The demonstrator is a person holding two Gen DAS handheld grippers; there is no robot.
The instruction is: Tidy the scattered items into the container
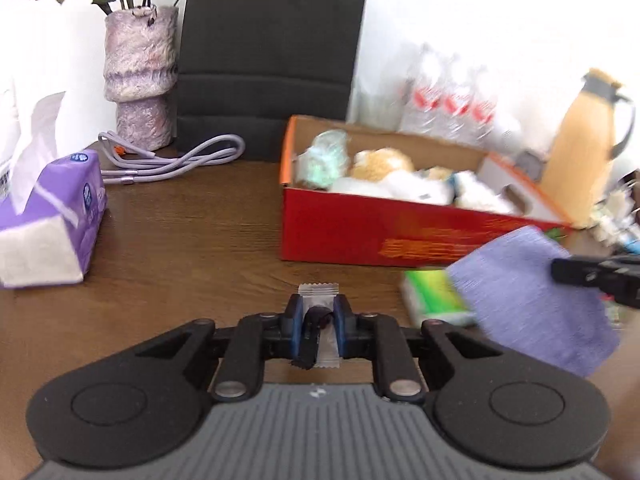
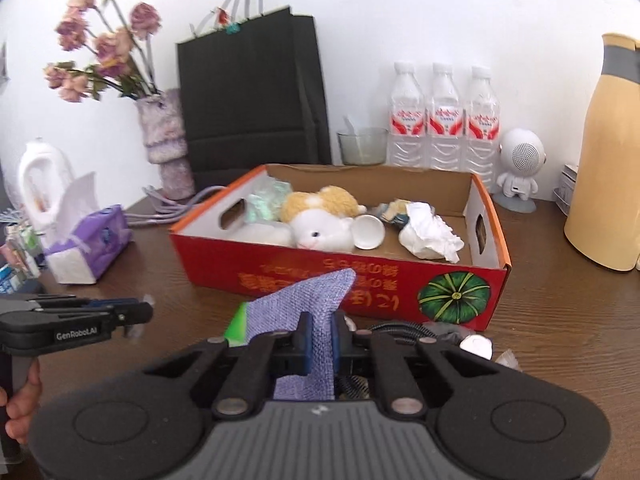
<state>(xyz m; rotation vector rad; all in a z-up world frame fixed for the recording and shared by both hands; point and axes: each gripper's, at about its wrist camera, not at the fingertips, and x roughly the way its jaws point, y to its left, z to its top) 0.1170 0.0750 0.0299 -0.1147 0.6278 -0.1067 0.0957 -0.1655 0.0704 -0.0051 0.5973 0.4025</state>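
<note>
The red cardboard box (image 1: 360, 236) (image 2: 304, 268) stands on the brown table and holds a plush toy (image 2: 320, 216), crumpled tissue (image 2: 430, 236) and other items. My left gripper (image 1: 317, 312) is shut on a small clear candy wrapper (image 1: 320, 320) with a dark sweet inside, held above the table in front of the box. My right gripper (image 2: 320, 334) is shut on a purple cloth (image 2: 316, 300), held in front of the box; the cloth (image 1: 528, 300) also shows at the right of the left wrist view. A green tissue packet (image 1: 434, 298) lies under the cloth.
A purple tissue pack (image 1: 52, 220) lies at left, with a purple cable (image 1: 172, 160) and a vase (image 1: 140, 80) behind. A black bag (image 2: 248, 92), three water bottles (image 2: 444, 116), a glass bowl (image 2: 362, 146), a white figurine (image 2: 518, 168) and a yellow jug (image 2: 604, 160) stand behind the box. A black cable (image 2: 400, 328) and small white items (image 2: 476, 346) lie before it.
</note>
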